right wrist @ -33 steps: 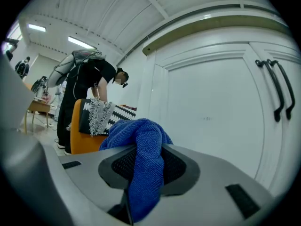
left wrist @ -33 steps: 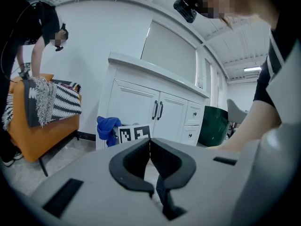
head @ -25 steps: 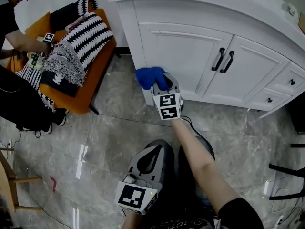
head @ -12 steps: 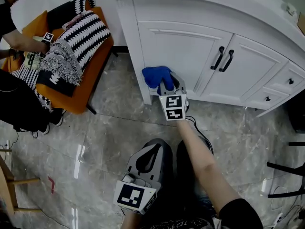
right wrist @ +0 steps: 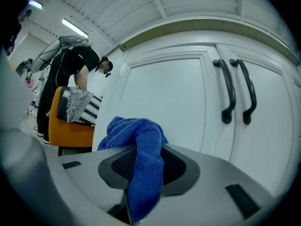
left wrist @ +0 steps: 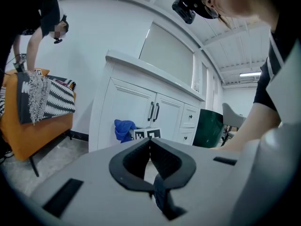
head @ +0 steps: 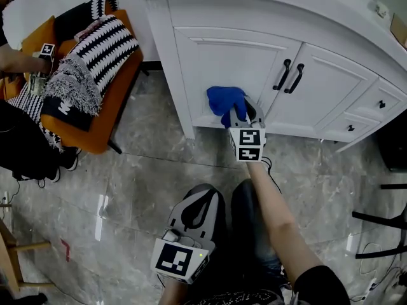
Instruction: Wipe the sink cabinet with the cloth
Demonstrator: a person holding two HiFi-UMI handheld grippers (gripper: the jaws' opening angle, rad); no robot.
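Right hand-held gripper [head: 240,116]: I hold it clenched on the blue cloth [head: 224,99], bunched ahead of the jaws so fabric, not plastic, meets the cabinet [head: 235,56], low on its left door. Left hand-held gripper [head: 198,208]: jaws together, empty, parked low, clear of the wiping.

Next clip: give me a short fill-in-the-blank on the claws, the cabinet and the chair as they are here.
The right claw is shut on a ___ cloth.
The left claw is ___ and holds nothing.
The handles on the cabinet doors are ___.
The striped blanket lies on an ___ chair.
Missing words: blue; shut; black; orange.
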